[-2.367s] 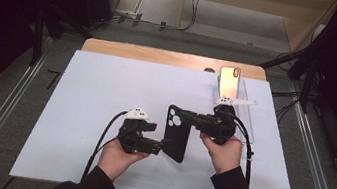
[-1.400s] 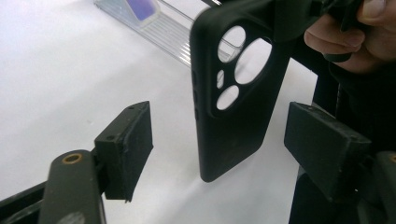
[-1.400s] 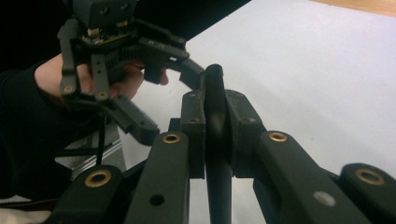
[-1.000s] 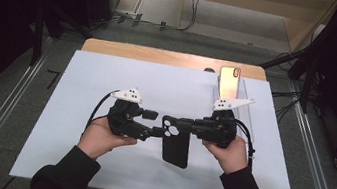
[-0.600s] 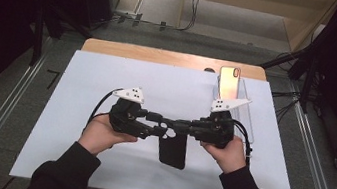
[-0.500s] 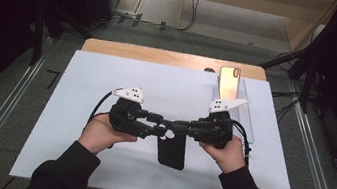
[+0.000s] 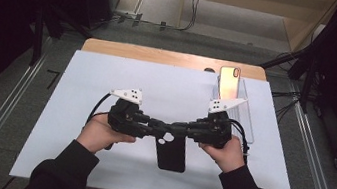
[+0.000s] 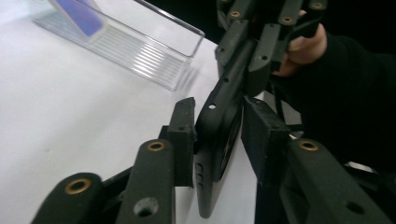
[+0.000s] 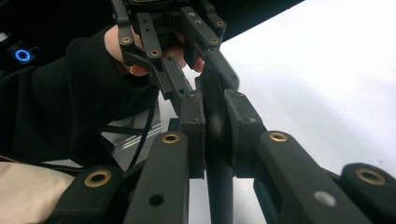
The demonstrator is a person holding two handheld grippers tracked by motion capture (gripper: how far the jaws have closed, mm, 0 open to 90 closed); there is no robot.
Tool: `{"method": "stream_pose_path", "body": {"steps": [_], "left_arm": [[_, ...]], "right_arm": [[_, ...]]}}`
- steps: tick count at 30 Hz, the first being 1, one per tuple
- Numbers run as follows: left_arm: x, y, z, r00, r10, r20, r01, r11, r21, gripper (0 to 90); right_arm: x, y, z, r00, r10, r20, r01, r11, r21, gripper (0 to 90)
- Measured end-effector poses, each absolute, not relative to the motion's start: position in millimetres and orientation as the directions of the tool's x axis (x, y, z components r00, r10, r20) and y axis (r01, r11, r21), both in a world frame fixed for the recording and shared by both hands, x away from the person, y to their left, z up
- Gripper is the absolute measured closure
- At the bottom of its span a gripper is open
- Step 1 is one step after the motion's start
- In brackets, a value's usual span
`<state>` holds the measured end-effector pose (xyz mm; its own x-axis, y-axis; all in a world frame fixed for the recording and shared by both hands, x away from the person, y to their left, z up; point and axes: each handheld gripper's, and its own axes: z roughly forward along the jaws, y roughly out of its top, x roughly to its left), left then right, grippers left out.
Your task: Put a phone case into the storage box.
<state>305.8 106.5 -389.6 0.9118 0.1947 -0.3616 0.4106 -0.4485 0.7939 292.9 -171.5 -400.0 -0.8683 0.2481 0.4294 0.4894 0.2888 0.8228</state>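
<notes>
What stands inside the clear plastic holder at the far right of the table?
A phone stands upright in the clear holder, its gold back facing the camera. Its foot is hidden behind the right gripper, so how it seats cannot be seen.

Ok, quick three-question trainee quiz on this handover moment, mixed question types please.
1. True or false: the right gripper is shut on the flat black phone case.
2. Where does the gold smartphone stand? A) in the clear plastic stand B) flat on the white table cover C) between the jaws
3. Fill in: the left gripper has its jaws either side of the case but ____.

Key: 1 true; 2 A; 3 open, a gap shows at both pads.
</notes>
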Motion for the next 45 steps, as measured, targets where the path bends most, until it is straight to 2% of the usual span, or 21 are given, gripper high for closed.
{"method": "stream_pose_path", "body": {"steps": [2,7,20,25,28,35,42,44,45], "left_arm": [[305,105,-390,0.918,0.18,-0.353,0.396,-0.463,0.793,72.9],[304,105,-389,0.92,0.157,-0.358,0.388,-0.476,0.789,76.2],[304,107,-386,0.916,0.129,-0.381,0.393,-0.484,0.781,77.6],[305,108,-385,0.91,0.157,-0.384,0.409,-0.487,0.772,77.8],[307,113,-383,0.902,0.186,-0.389,0.429,-0.479,0.766,77.8],[310,124,-376,0.883,0.251,-0.396,0.469,-0.461,0.753,77.6],[313,129,-372,0.848,0.354,-0.393,0.523,-0.442,0.729,77.6],[314,129,-371,0.827,0.388,-0.407,0.554,-0.435,0.71,77.5],[315,129,-371,0.819,0.403,-0.409,0.564,-0.43,0.705,77.5]], "right_arm": [[294,-173,-400,-0.867,0.244,0.435,0.493,0.28,0.824,74.9],[294,-176,-399,-0.867,0.233,0.439,0.492,0.268,0.828,73.9],[293,-175,-397,-0.865,0.224,0.45,0.498,0.257,0.829,69.8],[292,-174,-395,-0.873,0.247,0.42,0.475,0.239,0.847,52.9],[292,-175,-395,-0.864,0.264,0.429,0.488,0.231,0.842,48.0],[290,-174,-398,-0.863,0.342,0.372,0.462,0.235,0.855,32.2],[290,-174,-401,-0.849,0.366,0.381,0.48,0.234,0.846,26.1],[290,-173,-403,-0.847,0.392,0.359,0.47,0.239,0.85,20.6],[289,-172,-404,-0.847,0.407,0.342,0.461,0.243,0.854,14.6]]}}
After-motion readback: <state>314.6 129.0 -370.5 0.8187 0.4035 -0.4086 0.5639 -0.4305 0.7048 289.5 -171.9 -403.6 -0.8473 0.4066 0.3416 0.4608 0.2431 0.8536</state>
